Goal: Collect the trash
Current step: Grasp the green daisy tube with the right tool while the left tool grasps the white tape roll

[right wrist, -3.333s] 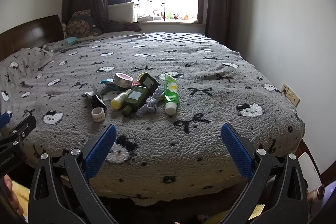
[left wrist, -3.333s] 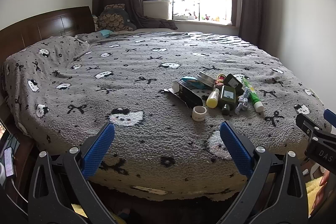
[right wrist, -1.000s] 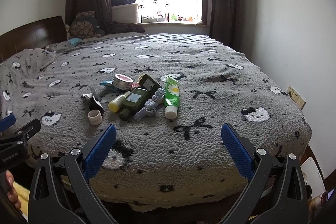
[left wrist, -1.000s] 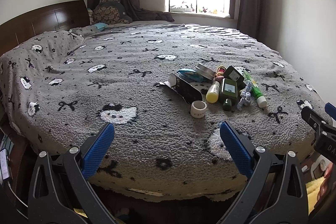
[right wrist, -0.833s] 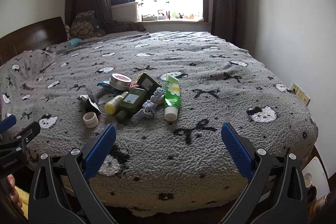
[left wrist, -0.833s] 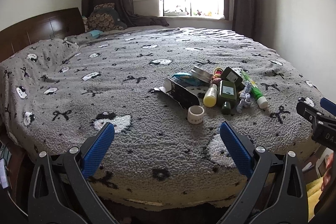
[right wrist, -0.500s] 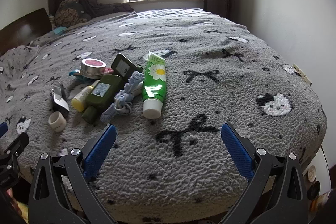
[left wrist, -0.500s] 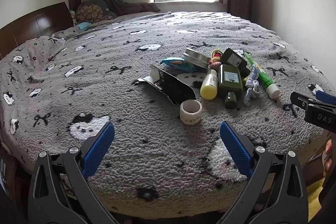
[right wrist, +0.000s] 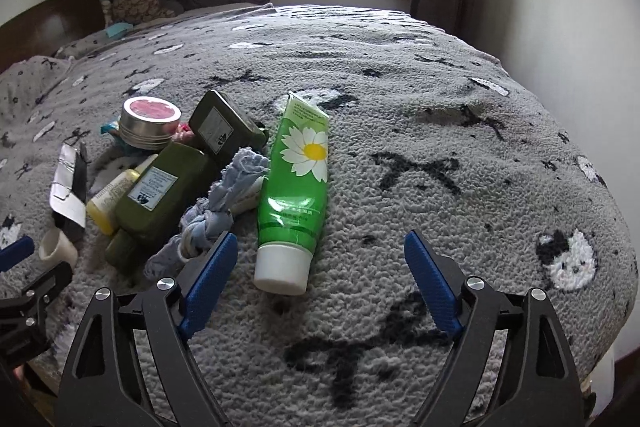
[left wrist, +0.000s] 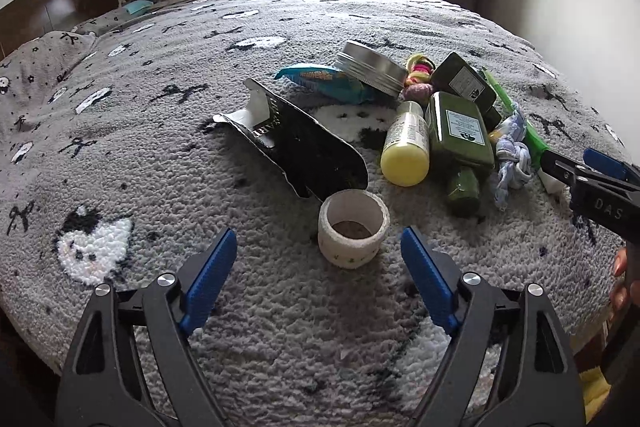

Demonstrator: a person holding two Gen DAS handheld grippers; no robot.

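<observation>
Lying across the whole scene: a bed (left wrist: 168, 163) under a grey fleece cover, carrying one cluster of clutter near its foot. Resting at the cluster's right edge: a green tube (right wrist: 296, 183), cap toward the camera, directly ahead of the right tool (right wrist: 316, 267). Probably soft and springy under squeeze, slick plastic; best taken across the stiffer cap end. Leaning beside it: two dark green bottles (left wrist: 460, 131), rigid and likely heavier, plus a small yellow bottle (left wrist: 406, 147). Sprawling left of those: a torn black wrapper (left wrist: 304, 151), thin, crumpling easily, pinchable at an edge. Sitting nearest the left tool (left wrist: 316, 263): a small white tape roll (left wrist: 354, 227), light, stiff, open side up; gripping across its wall seems safest.

Standing wide, both tools, jaws having just been narrowing, nothing between the pads.

Showing only in the left view: the roll's hollow and the wrapper's full length. Showing only in the right view: the tube's daisy print and the tin's pink lid (right wrist: 150, 107).
</observation>
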